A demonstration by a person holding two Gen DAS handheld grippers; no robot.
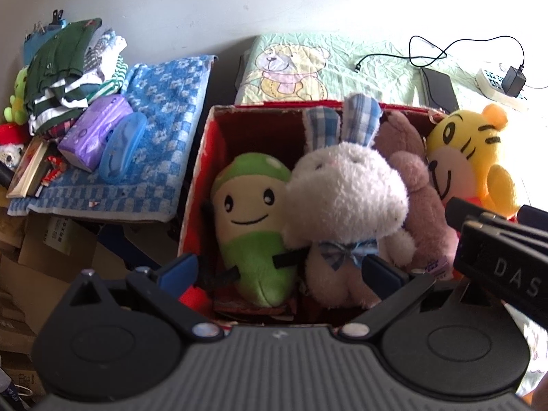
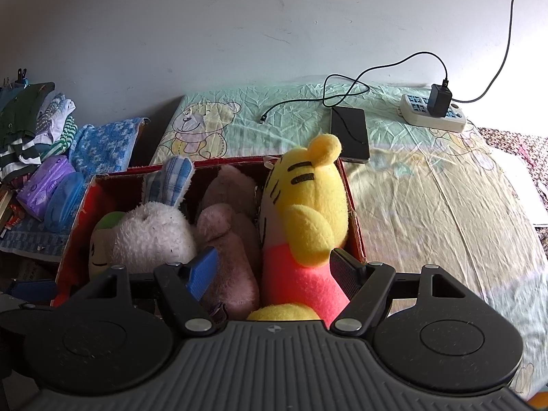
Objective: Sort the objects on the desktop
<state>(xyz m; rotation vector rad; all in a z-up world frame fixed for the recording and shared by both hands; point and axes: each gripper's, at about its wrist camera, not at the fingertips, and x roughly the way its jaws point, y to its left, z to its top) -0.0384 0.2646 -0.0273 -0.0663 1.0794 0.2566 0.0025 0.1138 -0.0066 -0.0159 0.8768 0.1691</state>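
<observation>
A red cardboard box (image 1: 205,157) (image 2: 77,219) holds several plush toys. In it stand a green and cream plush (image 1: 251,212), a white rabbit (image 1: 346,202) (image 2: 150,236) with blue checked ears, a pink plush (image 1: 421,202) (image 2: 226,239) and a yellow tiger (image 1: 465,150) (image 2: 308,205) at the right end. My left gripper (image 1: 279,269) hangs open over the box's near side, its fingers flanking the green plush and the rabbit. My right gripper (image 2: 274,270) is open around the tiger's pink body and the pink plush. Its black body (image 1: 496,250) shows in the left wrist view.
The box sits on a green bear-print sheet (image 2: 428,205). Behind it lie a black slab device (image 2: 349,133), a cable (image 2: 346,85) and a power strip (image 2: 435,116). To the left are a blue checked towel (image 1: 164,130), a purple tissue pack (image 1: 92,130), a blue case (image 1: 121,147) and piled clothes (image 1: 65,68).
</observation>
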